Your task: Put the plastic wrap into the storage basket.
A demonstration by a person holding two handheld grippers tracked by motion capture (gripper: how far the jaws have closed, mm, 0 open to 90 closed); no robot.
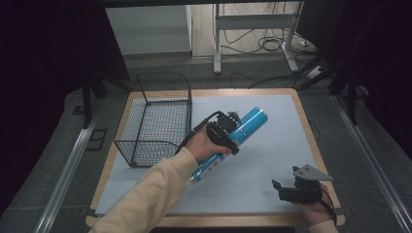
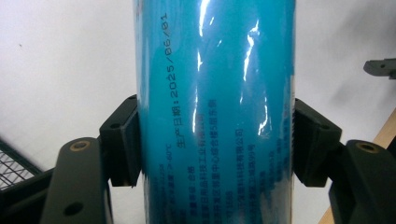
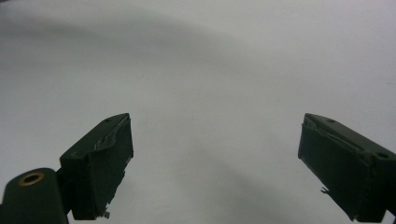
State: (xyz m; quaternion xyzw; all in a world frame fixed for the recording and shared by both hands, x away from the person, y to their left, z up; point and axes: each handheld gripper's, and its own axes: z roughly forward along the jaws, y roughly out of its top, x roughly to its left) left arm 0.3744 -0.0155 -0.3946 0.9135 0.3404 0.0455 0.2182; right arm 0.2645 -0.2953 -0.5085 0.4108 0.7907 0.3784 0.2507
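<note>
A long blue cylinder can (image 1: pixel 243 130) with printed text is held tilted above the grey mat, its far end pointing up and right. My left gripper (image 1: pixel 228 130) is shut on the blue can around its middle; in the left gripper view the can (image 2: pixel 215 112) stands between both pads (image 2: pixel 122 140), which press on its sides. My right gripper (image 1: pixel 284 190) rests low near the mat's front right corner. In the right gripper view the right gripper (image 3: pixel 215 163) is open, with bare grey mat between its fingers (image 3: pixel 105 161).
A black wire basket (image 1: pixel 158 119) stands on the left part of the grey mat (image 1: pixel 272 160), just left of the held can. The wooden table edge (image 1: pixel 311 141) frames the mat. Desk legs and cables (image 1: pixel 257 39) lie on the floor beyond.
</note>
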